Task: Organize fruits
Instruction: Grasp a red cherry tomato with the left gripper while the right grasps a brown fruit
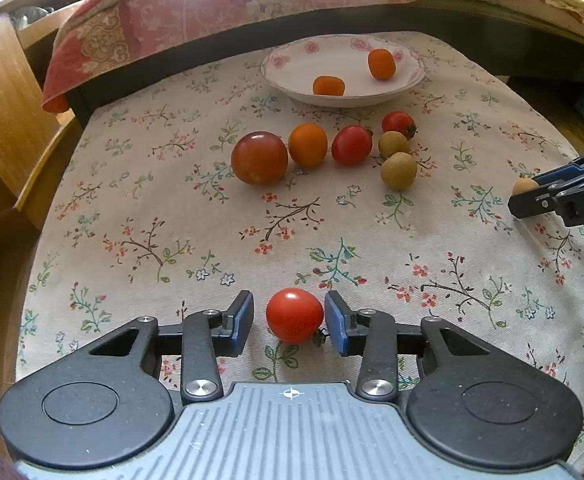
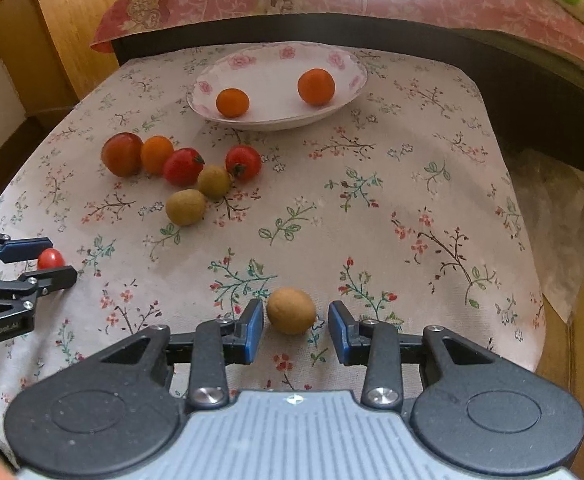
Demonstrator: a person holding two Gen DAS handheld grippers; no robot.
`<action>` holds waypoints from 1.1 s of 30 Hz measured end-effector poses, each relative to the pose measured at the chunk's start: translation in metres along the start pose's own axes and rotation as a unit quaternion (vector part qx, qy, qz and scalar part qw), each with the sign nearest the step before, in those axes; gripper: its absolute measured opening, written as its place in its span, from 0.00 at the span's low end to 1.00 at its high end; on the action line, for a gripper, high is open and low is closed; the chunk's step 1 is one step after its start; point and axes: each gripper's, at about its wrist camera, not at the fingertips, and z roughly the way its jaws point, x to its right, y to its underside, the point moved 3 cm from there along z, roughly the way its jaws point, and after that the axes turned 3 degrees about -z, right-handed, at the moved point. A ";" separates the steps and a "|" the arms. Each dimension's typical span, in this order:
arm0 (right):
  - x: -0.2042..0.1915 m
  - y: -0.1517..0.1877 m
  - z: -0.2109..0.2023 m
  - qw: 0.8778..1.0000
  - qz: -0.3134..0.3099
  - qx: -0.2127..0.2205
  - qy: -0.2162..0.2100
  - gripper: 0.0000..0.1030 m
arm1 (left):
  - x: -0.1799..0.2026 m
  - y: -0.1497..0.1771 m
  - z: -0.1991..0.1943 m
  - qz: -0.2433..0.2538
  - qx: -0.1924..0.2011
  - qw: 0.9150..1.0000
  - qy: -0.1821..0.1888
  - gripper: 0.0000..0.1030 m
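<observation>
the red tomato (image 1: 294, 315) lies on the desk (image 1: 172, 208) squarely between the left gripper's (image 1: 288, 322) open jaws — likewise the brown longan (image 2: 291, 310) within the right gripper's (image 2: 295, 330) open jaws; the plate (image 1: 292, 60) lies straight ahead.

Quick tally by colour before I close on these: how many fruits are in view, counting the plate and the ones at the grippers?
Red: 3, one at the left gripper
Orange: 3, two on the plate
Dark red-orange: 1
Tan-brown: 3, one at the right gripper
Total: 10
</observation>
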 end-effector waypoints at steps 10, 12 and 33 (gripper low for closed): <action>-0.001 0.000 0.000 1.000 -0.006 -0.003 0.009 0.32 | 0.003 0.001 -0.003 0.007 -0.001 1.000 0.000 0.37; 0.000 0.000 0.000 1.000 -0.002 -0.003 0.005 0.29 | 0.003 0.002 -0.003 0.007 0.000 1.000 0.000 0.37; -0.002 0.000 -0.001 1.000 -0.008 -0.002 0.007 0.28 | 0.001 0.007 -0.006 -0.001 0.003 1.000 0.000 0.40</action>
